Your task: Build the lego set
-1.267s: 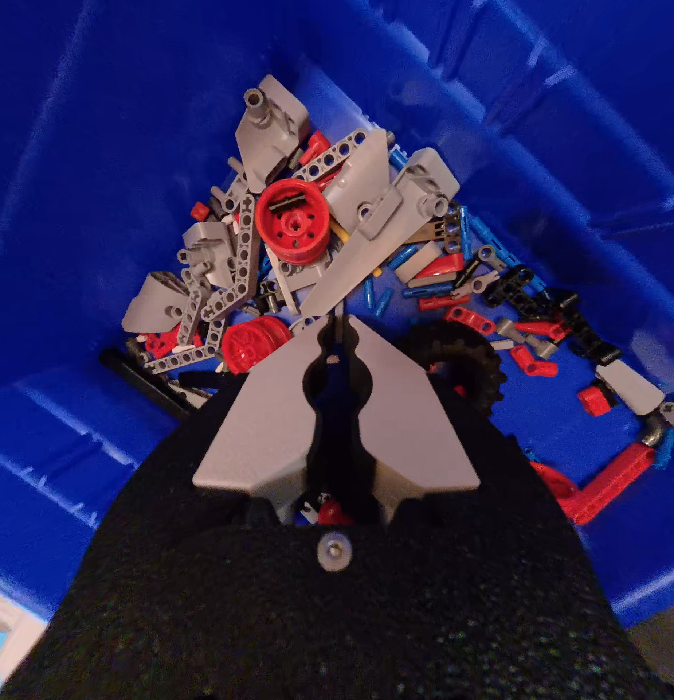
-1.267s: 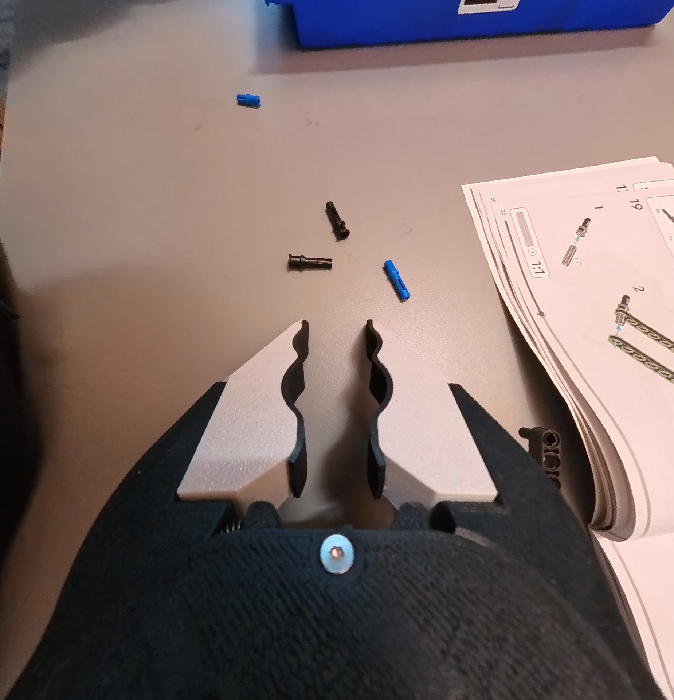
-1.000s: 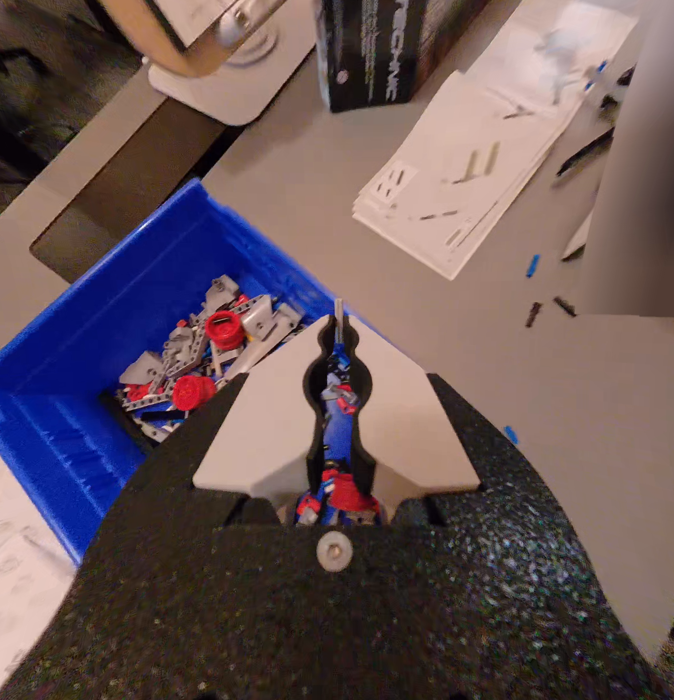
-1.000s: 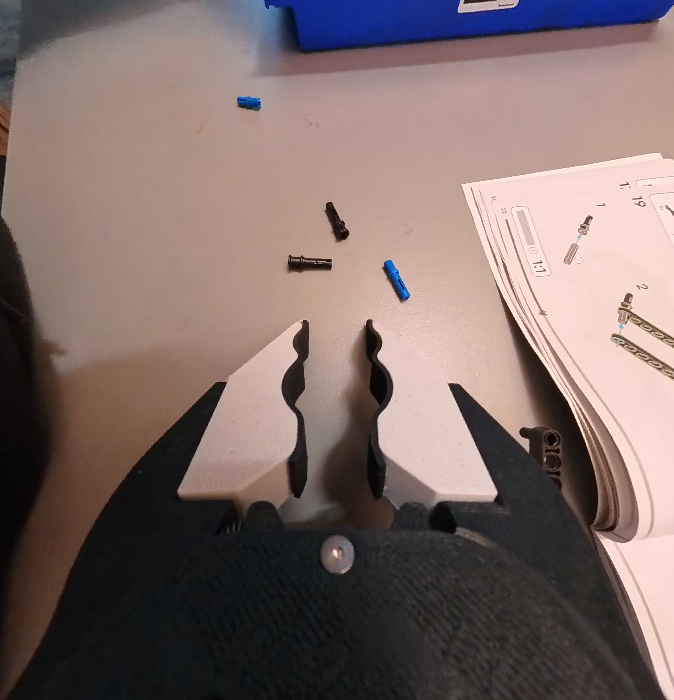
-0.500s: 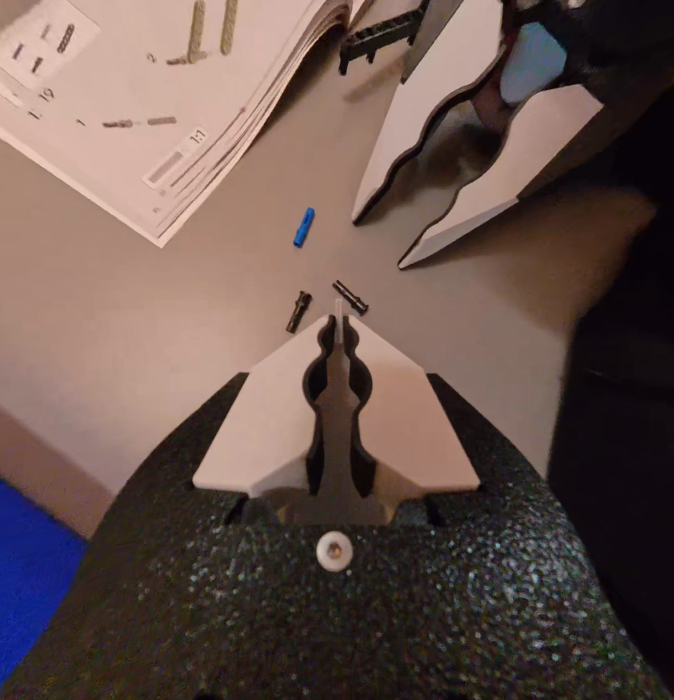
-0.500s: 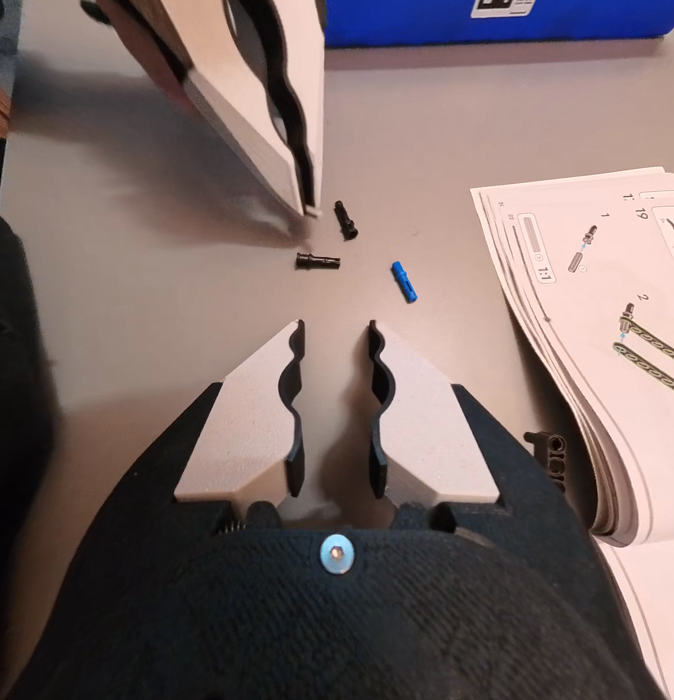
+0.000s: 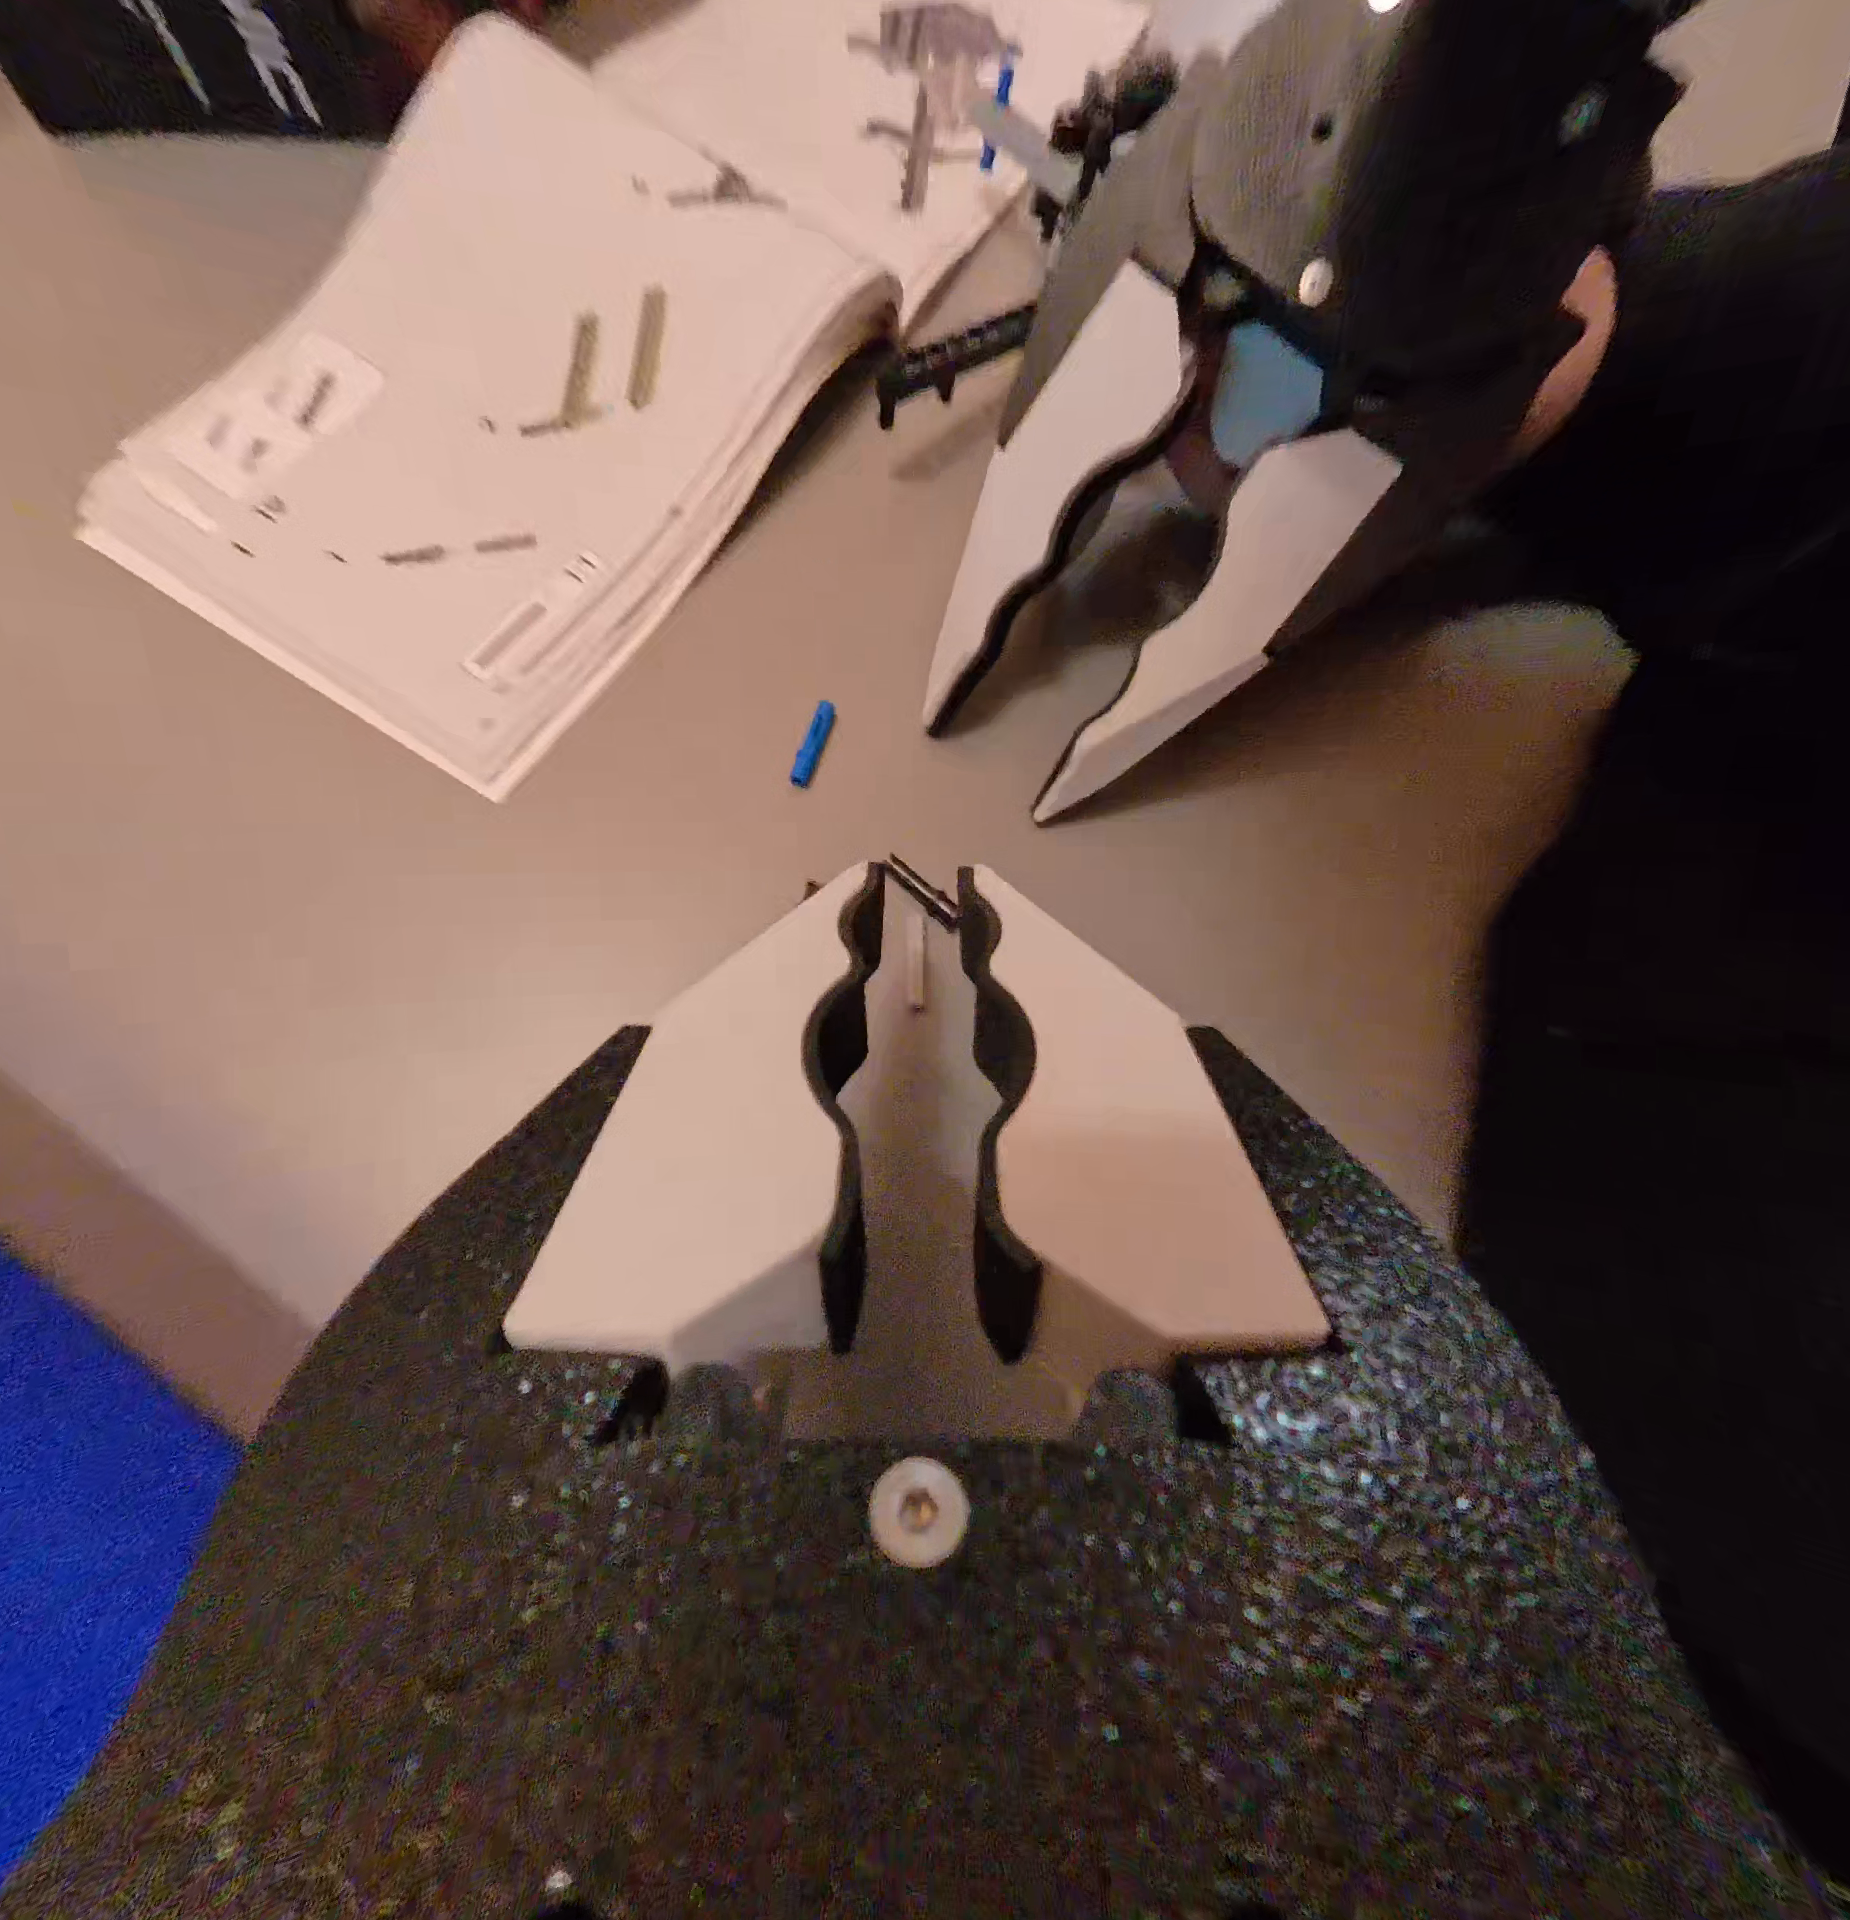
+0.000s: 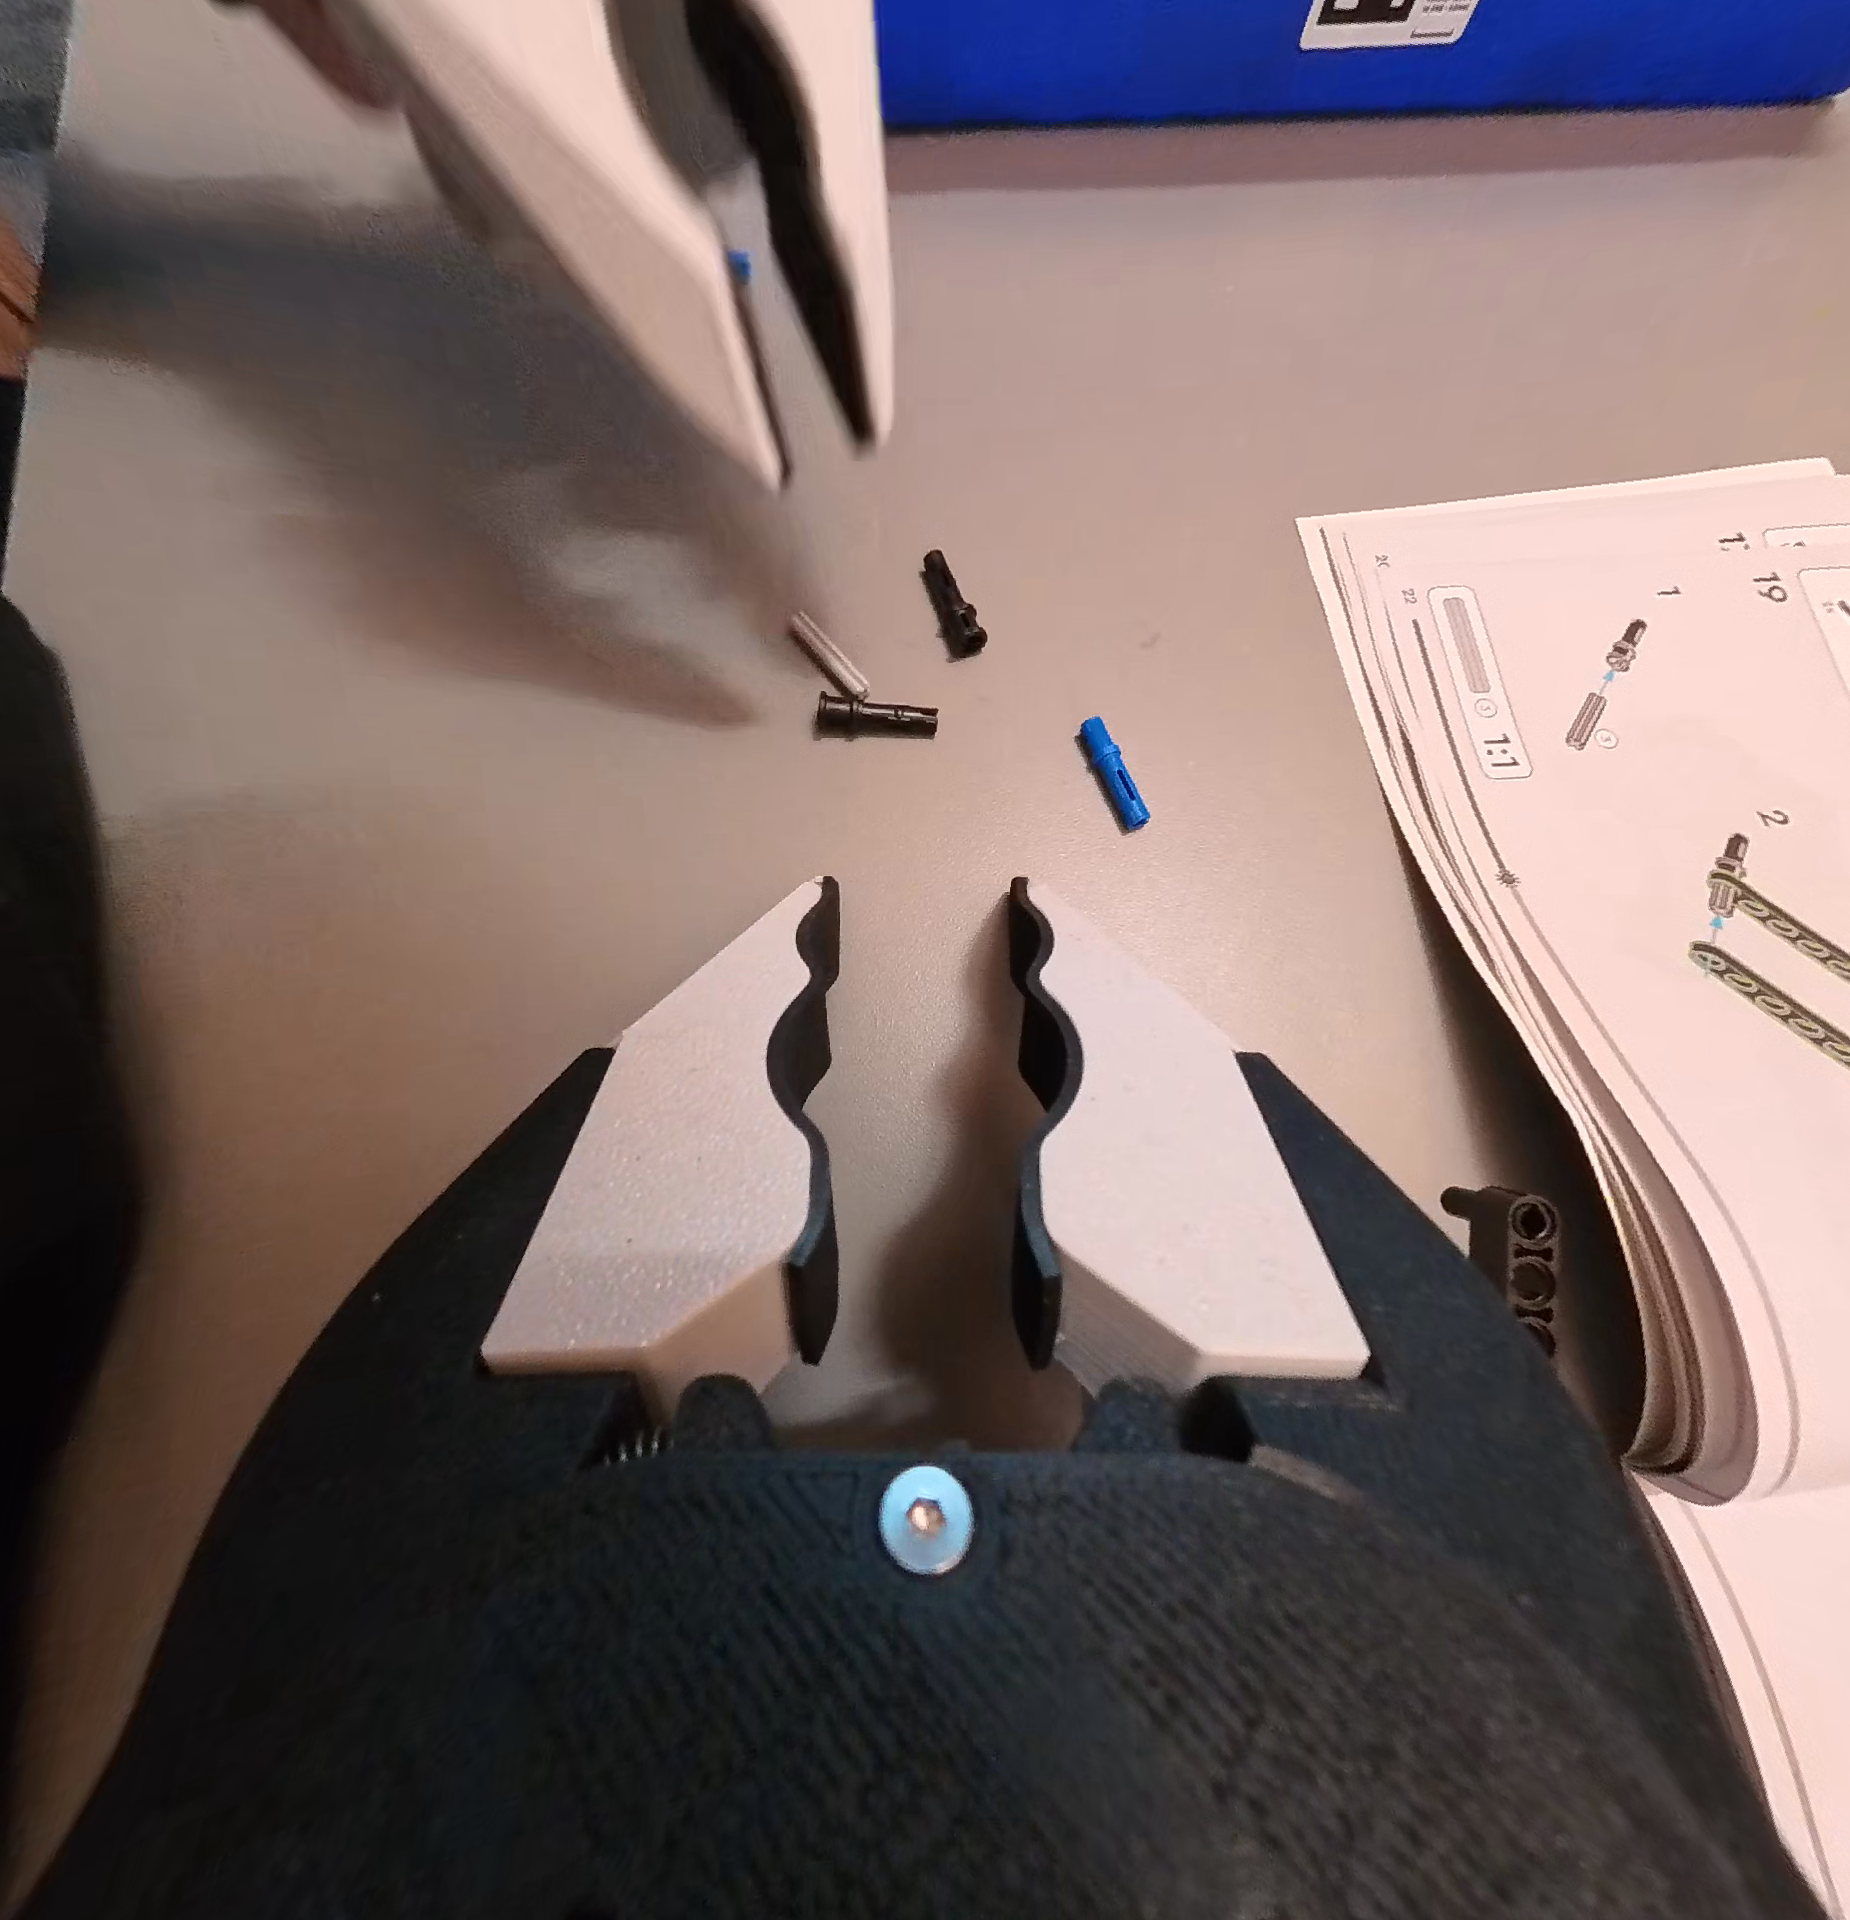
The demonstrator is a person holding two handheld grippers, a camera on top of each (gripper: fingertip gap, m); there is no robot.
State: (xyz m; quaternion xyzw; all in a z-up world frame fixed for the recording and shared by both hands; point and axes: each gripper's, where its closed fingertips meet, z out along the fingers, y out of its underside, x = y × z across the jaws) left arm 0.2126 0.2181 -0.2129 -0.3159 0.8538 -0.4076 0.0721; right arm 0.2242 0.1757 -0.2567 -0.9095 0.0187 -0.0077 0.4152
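Both grippers stood with their jaws apart and empty: the right gripper (image 8: 923, 883) hung low over the smooth grey tabletop (image 8: 381, 831), apparently waiting its turn, while the left gripper (image 7: 919, 873) hovered slackened above a short pale grey plastic axle (image 8: 829, 652) lying free on the table, seemingly laid there to join the parts gathered for the build. Just beside that axle lay a black ridged connector pin (image 8: 876, 715), their ends close enough that I could not tell whether they touched, and a second black pin (image 8: 953, 603) sat a little beyond. A small blue plastic pin (image 8: 1114, 772) rested nearer the open white instruction booklet (image 8: 1648, 935), whose pages probably guided the selection. Farthest off stood the blue plastic parts bin (image 8: 1212, 62).
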